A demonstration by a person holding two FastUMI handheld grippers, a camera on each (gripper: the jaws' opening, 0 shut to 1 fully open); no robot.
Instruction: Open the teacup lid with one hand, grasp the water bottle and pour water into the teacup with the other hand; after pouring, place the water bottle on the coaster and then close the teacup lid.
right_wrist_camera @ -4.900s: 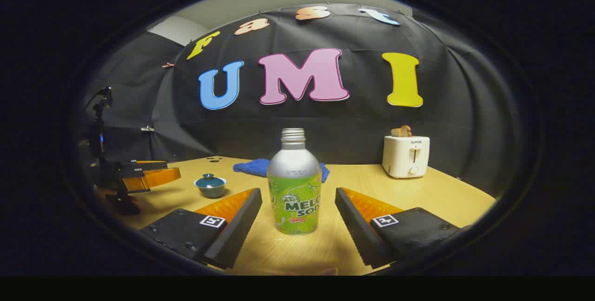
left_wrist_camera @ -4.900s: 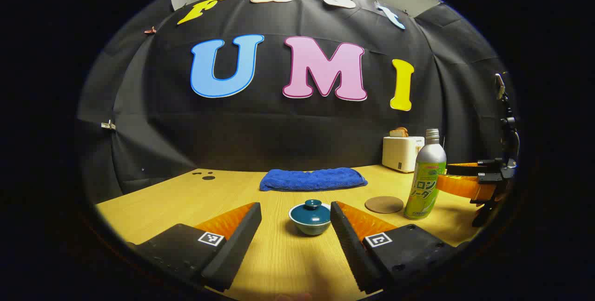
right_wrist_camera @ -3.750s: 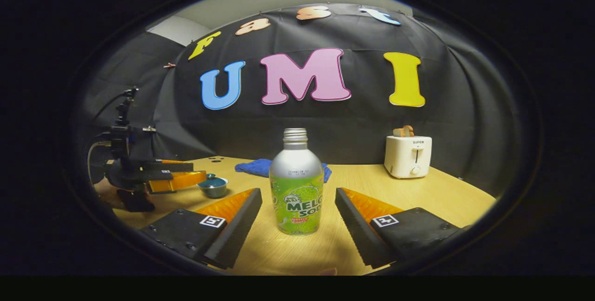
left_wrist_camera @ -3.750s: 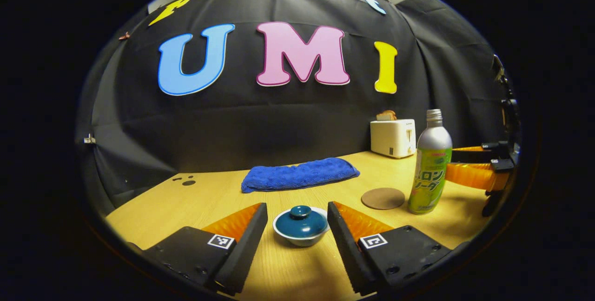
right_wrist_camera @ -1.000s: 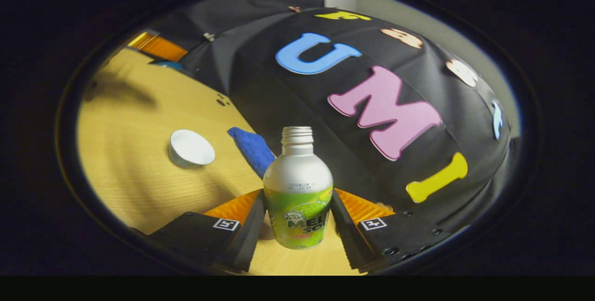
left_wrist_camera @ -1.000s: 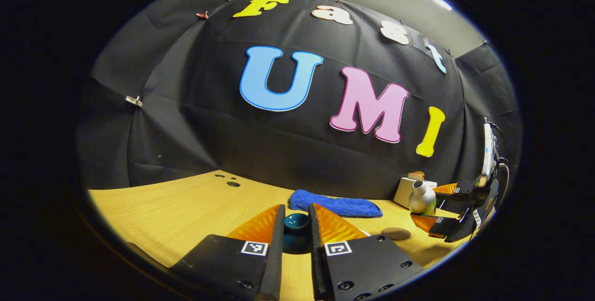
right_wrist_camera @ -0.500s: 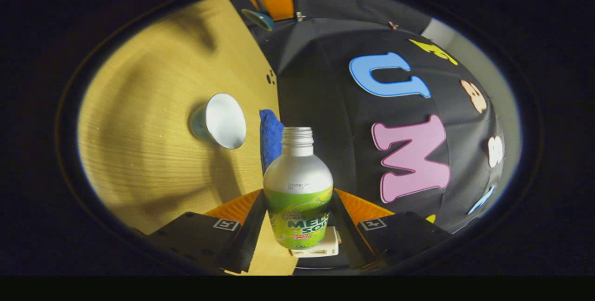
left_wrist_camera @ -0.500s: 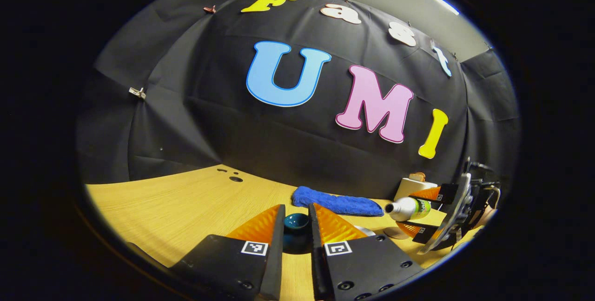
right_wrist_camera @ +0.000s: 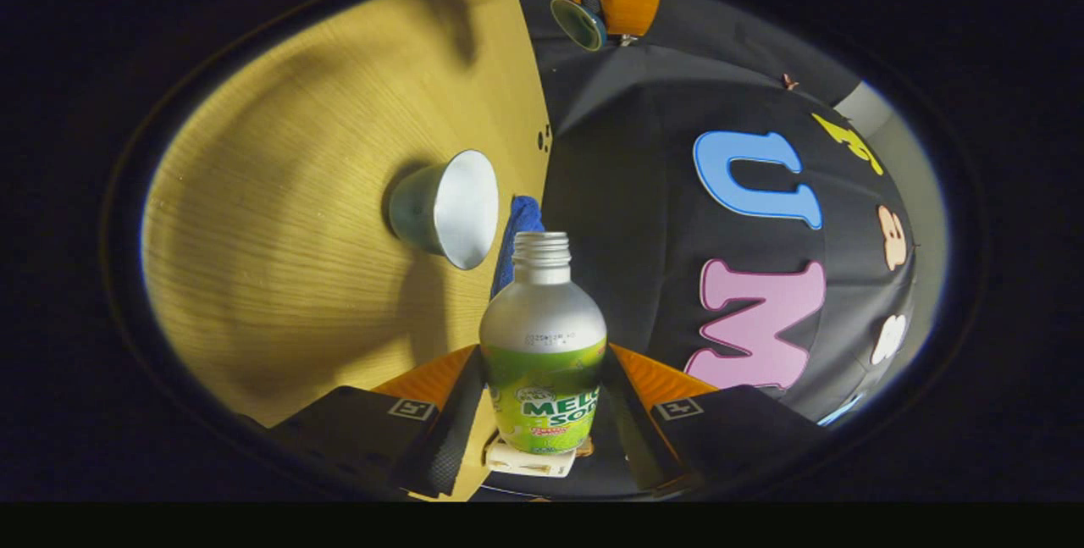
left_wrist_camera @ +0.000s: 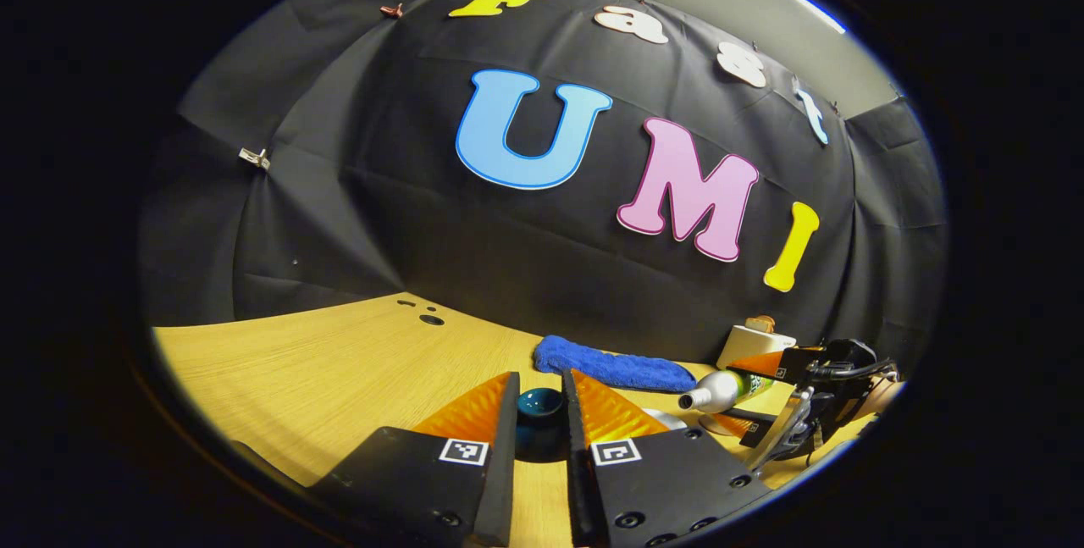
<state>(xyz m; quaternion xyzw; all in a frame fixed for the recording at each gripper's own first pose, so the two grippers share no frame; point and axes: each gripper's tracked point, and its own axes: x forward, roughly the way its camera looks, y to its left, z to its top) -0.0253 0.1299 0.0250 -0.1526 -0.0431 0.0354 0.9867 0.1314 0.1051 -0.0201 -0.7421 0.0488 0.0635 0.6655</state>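
Note:
My left gripper (left_wrist_camera: 540,414) is shut on the knob of the teal lid (left_wrist_camera: 540,403), held up off the table. The lidless teacup (right_wrist_camera: 453,207) shows its white inside; a bit of its rim (left_wrist_camera: 666,420) peeks past my left gripper's finger. My right gripper (right_wrist_camera: 542,379) is shut on the silver and green water bottle (right_wrist_camera: 542,336). In the left gripper view the bottle (left_wrist_camera: 720,391) lies nearly level, its open mouth pointing at the cup. I see no water stream. The lid (right_wrist_camera: 577,23) and left gripper (right_wrist_camera: 627,4) appear at the top of the right gripper view.
A blue towel (left_wrist_camera: 611,368) lies at the back of the wooden table (left_wrist_camera: 322,370). A white toaster (left_wrist_camera: 755,343) stands at the back right. The brown coaster (left_wrist_camera: 718,425) lies under the tilted bottle, partly hidden. A person's hand (left_wrist_camera: 881,395) holds the right gripper.
The right gripper has tipped the bottle further, from slanted to almost level, and its mouth has come closer to the open cup. The left gripper keeps the lid raised in the same place.

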